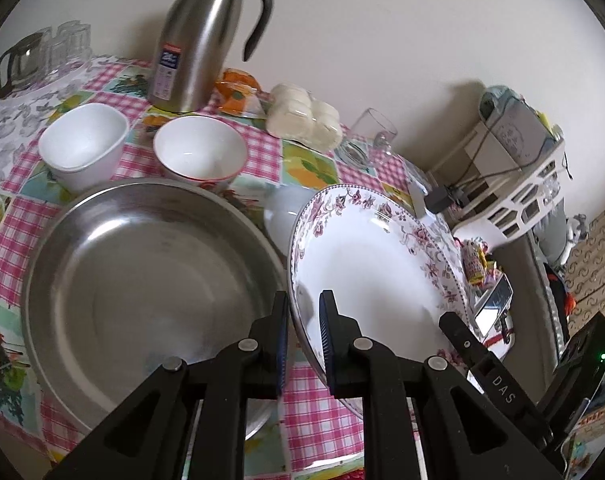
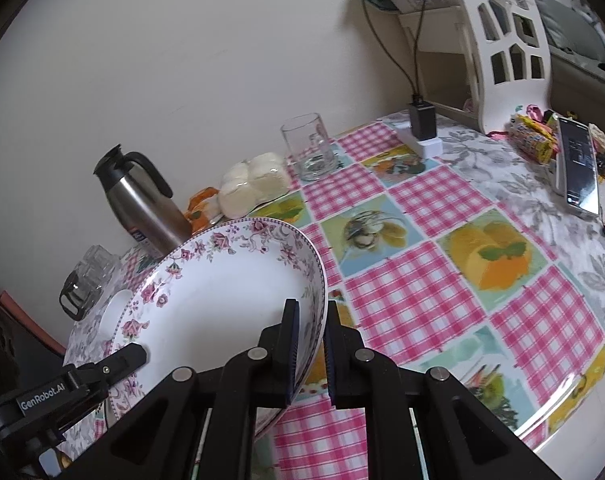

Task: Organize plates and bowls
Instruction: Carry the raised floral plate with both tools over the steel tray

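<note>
Open room: in the right wrist view the bench (image 2: 442,280) under its checked pink cloth lies bare to the right of the floral plate (image 2: 222,292), out to a phone (image 2: 578,164) near the far edge
Edges: the bench's near right edge curves round below the fruit squares; a wall closes the far side
Crowded side: steel pan (image 1: 142,280) just beside the plate's left rim, two white bowls (image 1: 84,144) (image 1: 200,150) behind the pan, a steel flask (image 1: 200,36) by the wall, a glass mug (image 2: 308,148) further right
Floral plate: tilted, raised off the cloth, held from both sides
Left tongs (image 1: 304,340): closed narrow on the plate's left rim, one finger outside, one over the white inside
Right tongs (image 2: 312,344): closed narrow on the plate's right rim, rim between the pads
Small white dish (image 1: 280,216): behind the plate, partly hidden
</note>
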